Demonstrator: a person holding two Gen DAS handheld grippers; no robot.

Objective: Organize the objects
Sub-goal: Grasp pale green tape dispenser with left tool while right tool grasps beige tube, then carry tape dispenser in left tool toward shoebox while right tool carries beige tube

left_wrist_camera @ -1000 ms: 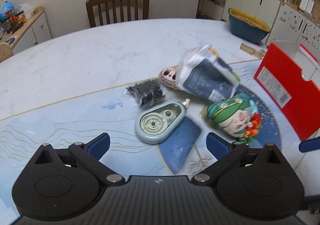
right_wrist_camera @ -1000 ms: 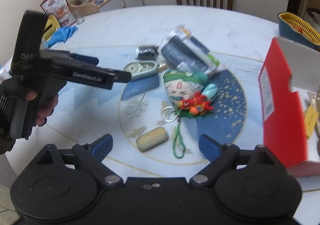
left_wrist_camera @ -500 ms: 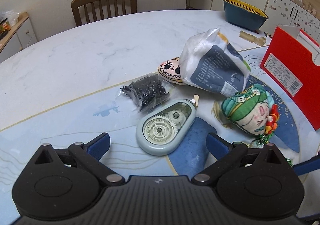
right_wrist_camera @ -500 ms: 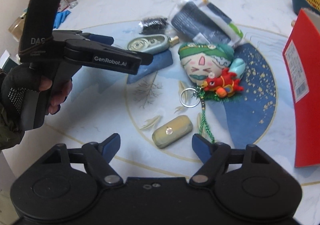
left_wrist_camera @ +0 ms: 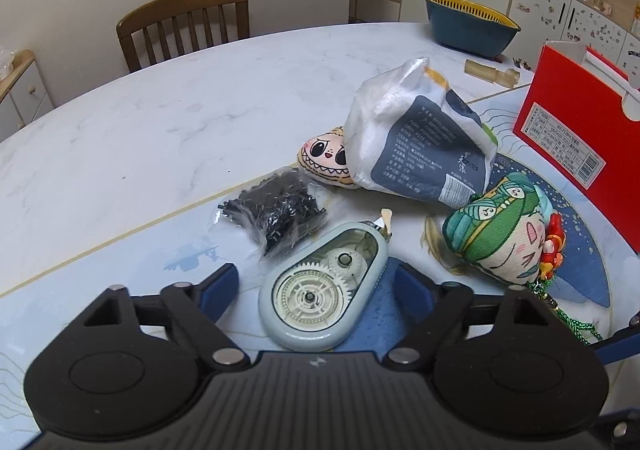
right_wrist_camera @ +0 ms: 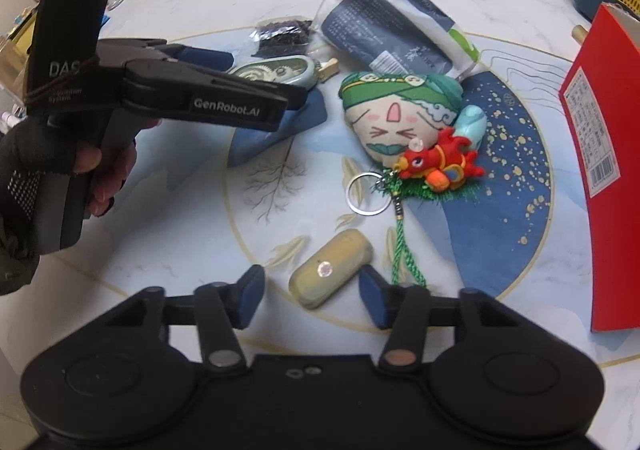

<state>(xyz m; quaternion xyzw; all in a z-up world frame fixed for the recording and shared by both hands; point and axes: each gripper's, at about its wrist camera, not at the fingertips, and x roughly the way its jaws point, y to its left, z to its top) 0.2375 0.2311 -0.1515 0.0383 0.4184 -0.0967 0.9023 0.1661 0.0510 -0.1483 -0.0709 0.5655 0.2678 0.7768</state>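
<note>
A pale blue-green tape dispenser (left_wrist_camera: 320, 298) with visible gears lies flat on the table between the fingers of my left gripper (left_wrist_camera: 316, 288). The jaws are closing and the pads stand just off its sides. An olive-yellow oblong case (right_wrist_camera: 330, 274) lies just ahead of my right gripper (right_wrist_camera: 312, 300), between its fingertips. Those jaws are closing too, with small gaps left at both pads. In the right wrist view, a gloved hand (right_wrist_camera: 60, 169) holds the left gripper over the dispenser (right_wrist_camera: 276, 71).
Just beyond the dispenser lie a bag of black parts (left_wrist_camera: 276, 209), a toothy-faced plush (left_wrist_camera: 324, 157), a white and blue pouch (left_wrist_camera: 416, 145) and a green-turbaned plush (left_wrist_camera: 500, 238). A red dragon keychain (right_wrist_camera: 440, 161) lies near the case. A red box (left_wrist_camera: 580, 129) stands right, a blue basket (left_wrist_camera: 468, 25) behind.
Both grippers have come lower and closer to the table and their jaws have narrowed. The dispenser now sits between the left fingers, and the olive case lies between the right fingertips.
</note>
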